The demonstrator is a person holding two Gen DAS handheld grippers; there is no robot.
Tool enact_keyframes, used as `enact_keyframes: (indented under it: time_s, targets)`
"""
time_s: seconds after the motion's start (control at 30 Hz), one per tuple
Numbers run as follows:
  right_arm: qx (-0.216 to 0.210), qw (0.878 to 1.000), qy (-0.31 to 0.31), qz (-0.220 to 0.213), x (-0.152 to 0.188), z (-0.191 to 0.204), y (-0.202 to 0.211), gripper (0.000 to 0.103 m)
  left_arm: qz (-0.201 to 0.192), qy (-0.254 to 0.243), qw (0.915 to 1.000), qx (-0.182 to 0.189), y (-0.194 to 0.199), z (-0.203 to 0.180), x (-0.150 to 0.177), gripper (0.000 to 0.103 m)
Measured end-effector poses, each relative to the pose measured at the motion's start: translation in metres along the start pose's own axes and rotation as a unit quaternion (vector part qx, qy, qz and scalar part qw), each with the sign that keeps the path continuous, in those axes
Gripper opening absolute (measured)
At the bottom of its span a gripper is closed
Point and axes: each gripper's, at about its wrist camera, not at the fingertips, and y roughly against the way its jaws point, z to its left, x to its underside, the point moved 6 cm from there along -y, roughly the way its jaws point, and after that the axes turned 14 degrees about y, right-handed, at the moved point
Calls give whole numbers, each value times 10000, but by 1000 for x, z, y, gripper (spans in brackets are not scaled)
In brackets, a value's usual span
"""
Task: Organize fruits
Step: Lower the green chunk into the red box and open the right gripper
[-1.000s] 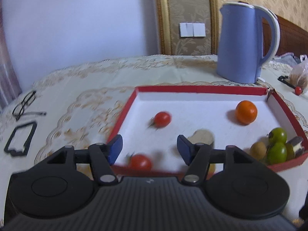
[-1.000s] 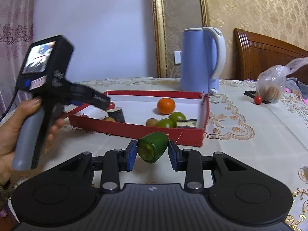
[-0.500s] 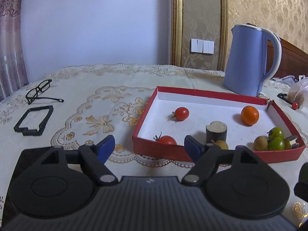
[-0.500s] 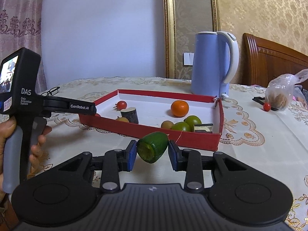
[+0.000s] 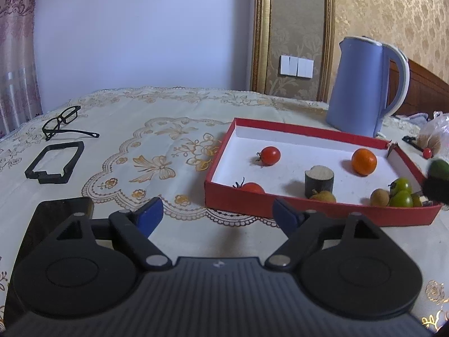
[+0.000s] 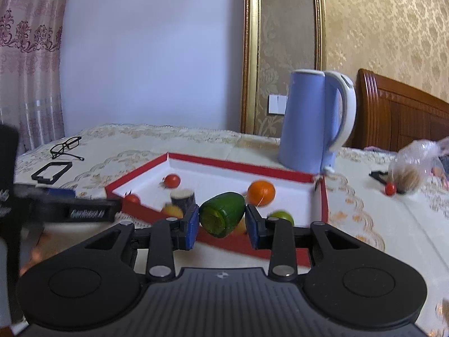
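A red tray (image 5: 308, 203) with a white floor holds two red tomatoes (image 5: 270, 155), an orange (image 5: 364, 161), a dark cut stump piece (image 5: 319, 181), green fruits (image 5: 401, 193) and brownish fruits. My left gripper (image 5: 217, 216) is open and empty, over the tablecloth in front of the tray's near left corner. My right gripper (image 6: 221, 223) is shut on a green cucumber piece (image 6: 221, 217) and holds it above the tray's (image 6: 233, 241) near wall. The cucumber piece also shows at the right edge of the left wrist view (image 5: 439, 168).
A blue kettle (image 5: 364, 87) stands behind the tray. Glasses (image 5: 63, 120) and a black frame (image 5: 54, 161) lie at the left. A plastic bag (image 6: 412, 165) and a small red fruit (image 6: 390, 188) lie at the right. A dark phone (image 5: 59, 210) lies under my left gripper.
My left gripper has drawn back out of the tray to the tablecloth in front of it. My right gripper has carried the cucumber piece forward over the tray's near wall.
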Motion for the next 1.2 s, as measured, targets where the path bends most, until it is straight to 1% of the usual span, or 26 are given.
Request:
enact_keyframes:
  time_s: [0.13,0.2,0.33,0.4,0.57,0.7,0.9,0.97,1.07,1.2]
  targets:
    - [-44,10000,-45,26,-17,-6,-22,34,-53,47,10000,-37,1,2,1,87]
    - [-10,10000,-14,65,-25,-8,-36,34,-84,58,9999,2,3,2,1,89]
    - [48,9997,-133,219,-36,-17,-67,34,-160,50,9999,-15,5,2,2,92]
    - [81,9991,-245,341,-38,-23,-83,34,-190,56,9998,-13,6,2,2,96]
    - [213,9969,-252,719,-38,-30,-122,34,-199,83,9998,-4,6,3,1,98]
    - [243,9951,-197,942,-37,-27,-144,34,-202,71,9998,-8,6,3,1,100]
    - [316,9923,-196,1177,-36,-24,-165,35,-201,74,9998,-1,5,4,1,103]
    - [299,9914,-149,1265,-34,-22,-170,37,-179,101,9998,3,4,5,0,103]
    - [374,9911,-71,1272,-33,-21,-171,50,-139,139,9998,17,4,5,1,103]
    - [354,9917,-131,1232,-33,-23,-168,51,-119,140,9998,-14,3,6,1,103]
